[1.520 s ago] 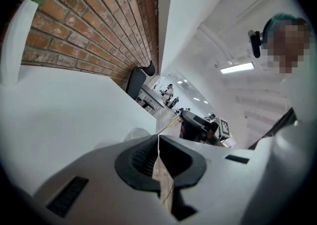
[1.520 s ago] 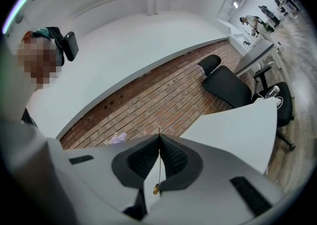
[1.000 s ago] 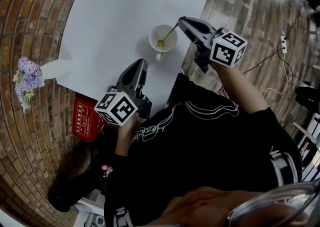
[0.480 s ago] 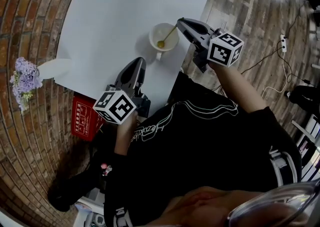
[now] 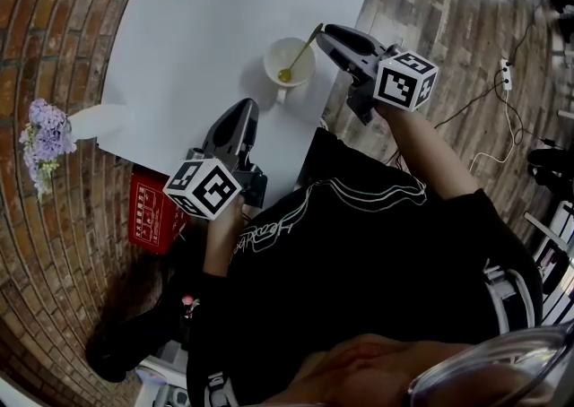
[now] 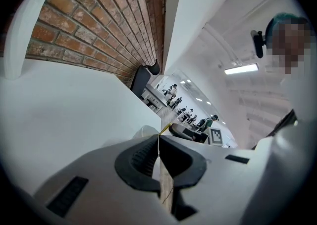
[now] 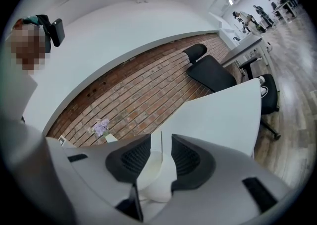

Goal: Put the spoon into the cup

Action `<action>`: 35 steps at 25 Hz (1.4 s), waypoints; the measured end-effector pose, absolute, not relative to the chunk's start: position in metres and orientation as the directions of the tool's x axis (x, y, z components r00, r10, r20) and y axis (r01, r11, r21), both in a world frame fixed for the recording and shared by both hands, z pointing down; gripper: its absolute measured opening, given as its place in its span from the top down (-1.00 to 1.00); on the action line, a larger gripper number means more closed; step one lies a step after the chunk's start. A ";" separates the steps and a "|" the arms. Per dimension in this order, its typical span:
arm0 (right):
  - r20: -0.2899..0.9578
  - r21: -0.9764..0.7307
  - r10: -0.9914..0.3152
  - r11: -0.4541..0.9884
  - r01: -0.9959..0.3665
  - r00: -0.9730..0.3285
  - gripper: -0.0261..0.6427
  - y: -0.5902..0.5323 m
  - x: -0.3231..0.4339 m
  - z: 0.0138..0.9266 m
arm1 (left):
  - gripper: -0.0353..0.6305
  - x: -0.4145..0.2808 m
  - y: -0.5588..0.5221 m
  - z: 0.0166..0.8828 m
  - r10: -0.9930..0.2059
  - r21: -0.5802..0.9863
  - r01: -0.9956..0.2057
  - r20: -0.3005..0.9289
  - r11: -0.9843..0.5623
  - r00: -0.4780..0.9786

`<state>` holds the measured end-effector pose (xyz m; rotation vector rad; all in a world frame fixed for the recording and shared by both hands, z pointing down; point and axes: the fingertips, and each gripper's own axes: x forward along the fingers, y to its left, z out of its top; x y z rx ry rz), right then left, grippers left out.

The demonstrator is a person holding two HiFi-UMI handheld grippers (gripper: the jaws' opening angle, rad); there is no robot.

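A white cup [image 5: 289, 62] stands near the right edge of the white table [image 5: 206, 11]. The spoon [image 5: 296, 60] rests in it, yellow bowl down, with its thin handle leaning over the rim toward my right gripper [image 5: 327, 36]. In the right gripper view that gripper [image 7: 161, 149] is opening. The spoon handle [image 7: 161, 142] stands in the gap between the pads, which do not press on it, and the cup [image 7: 153, 182] sits just below. My left gripper [image 5: 240, 114] rests shut and empty on the table's near edge, short of the cup [image 6: 146, 131].
A white vase [image 5: 99, 123] with purple flowers [image 5: 40, 141] stands at the table's left corner. A red box [image 5: 148, 208] sits on the brick floor below the near edge. Cables [image 5: 502, 118] lie on the floor to the right. Black office chairs [image 7: 210, 73] stand beyond the table.
The right gripper's jaws have parted from the spoon handle, which they held closed before. The spoon leans in the cup. The left gripper has stayed put.
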<state>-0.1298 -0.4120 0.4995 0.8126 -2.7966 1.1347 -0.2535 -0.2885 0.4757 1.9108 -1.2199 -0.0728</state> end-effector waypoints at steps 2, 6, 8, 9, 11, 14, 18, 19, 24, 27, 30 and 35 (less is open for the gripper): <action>0.200 -0.631 -0.472 0.608 -0.481 -0.859 0.64 -0.407 -0.122 0.488 | 0.87 -0.252 -0.284 0.467 -0.775 0.670 -0.721 0.356 -0.179 0.522; 0.186 -0.599 -0.491 0.630 -0.495 -0.851 0.69 -0.387 -0.105 0.457 | 0.87 -0.247 -0.268 0.447 -0.785 0.663 -0.719 0.326 -0.209 0.528; 0.149 -0.592 -0.489 0.652 -0.474 -0.860 0.76 -0.373 -0.101 0.437 | 0.87 -0.243 -0.260 0.436 -0.789 0.653 -0.721 0.307 -0.231 0.532; 0.133 -0.587 -0.486 0.664 -0.464 -0.864 0.78 -0.364 -0.099 0.427 | 0.87 -0.240 -0.256 0.430 -0.791 0.649 -0.722 0.299 -0.241 0.533; 0.118 -0.571 -0.486 0.680 -0.459 -0.866 0.79 -0.344 -0.096 0.411 | 0.87 -0.235 -0.245 0.419 -0.795 0.640 -0.723 0.284 -0.259 0.536; 0.080 -0.567 -0.475 0.701 -0.432 -0.876 0.88 -0.308 -0.091 0.389 | 0.87 -0.224 -0.225 0.401 -0.798 0.627 -0.722 0.255 -0.294 0.546; 0.034 -0.589 -0.418 0.726 -0.356 -0.908 0.92 -0.265 -0.091 0.366 | 0.87 -0.205 -0.205 0.380 -0.791 0.612 -0.714 0.225 -0.340 0.569; 0.032 -0.591 -0.403 0.730 -0.343 -0.915 0.92 -0.254 -0.092 0.363 | 0.87 -0.202 -0.199 0.375 -0.789 0.609 -0.712 0.220 -0.348 0.574; 0.014 -0.597 -0.361 0.745 -0.298 -0.932 0.93 -0.205 -0.091 0.351 | 0.87 -0.186 -0.169 0.357 -0.779 0.594 -0.702 0.191 -0.392 0.597; 0.016 -0.586 -0.362 0.752 -0.302 -0.932 0.93 -0.186 -0.087 0.348 | 0.87 -0.176 -0.156 0.349 -0.770 0.588 -0.692 0.175 -0.419 0.614; 0.004 -0.590 -0.368 0.750 -0.299 -0.930 0.93 -0.173 -0.083 0.347 | 0.87 -0.168 -0.145 0.346 -0.759 0.582 -0.684 0.167 -0.439 0.629; 0.021 -0.573 -0.359 0.760 -0.305 -0.933 0.93 -0.161 -0.081 0.349 | 0.87 -0.163 -0.138 0.345 -0.752 0.585 -0.675 0.160 -0.450 0.640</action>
